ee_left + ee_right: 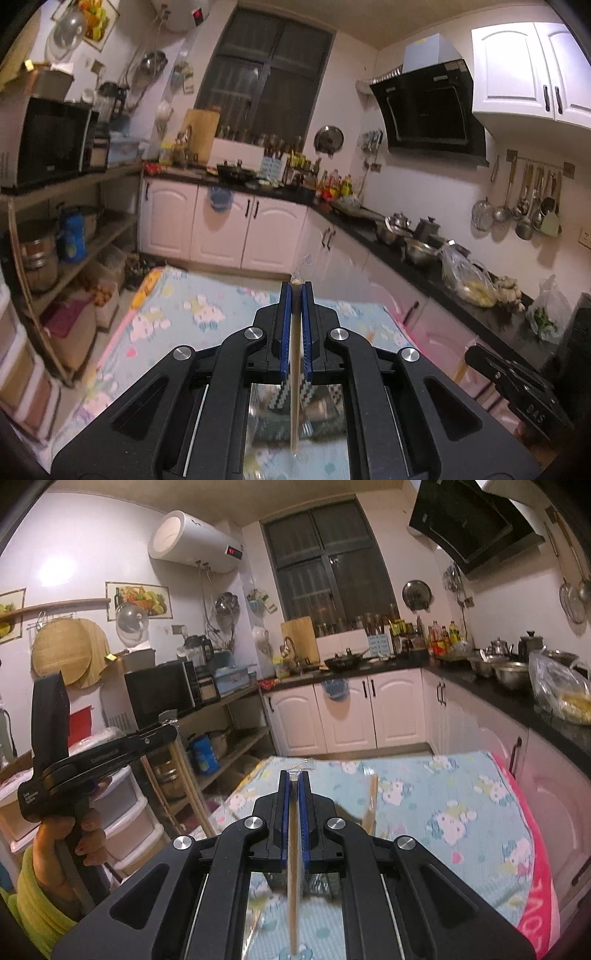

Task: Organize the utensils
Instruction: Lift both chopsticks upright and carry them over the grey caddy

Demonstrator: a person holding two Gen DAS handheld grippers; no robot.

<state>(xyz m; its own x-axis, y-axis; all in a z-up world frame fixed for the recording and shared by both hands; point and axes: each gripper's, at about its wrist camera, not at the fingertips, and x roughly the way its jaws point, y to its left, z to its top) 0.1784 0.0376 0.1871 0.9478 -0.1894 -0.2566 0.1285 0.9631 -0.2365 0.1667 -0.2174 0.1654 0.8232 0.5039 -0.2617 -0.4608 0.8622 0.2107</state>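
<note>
Wooden chopstick (294, 369) clamped in left tool (296, 286); another (293, 878) in right tool (294, 773). Light, stiff, slippery in wrapper; grip mid-shaft.

Dim indoor light, wall glare (57, 570), motion blur, fisheye bending, dark corners
</note>
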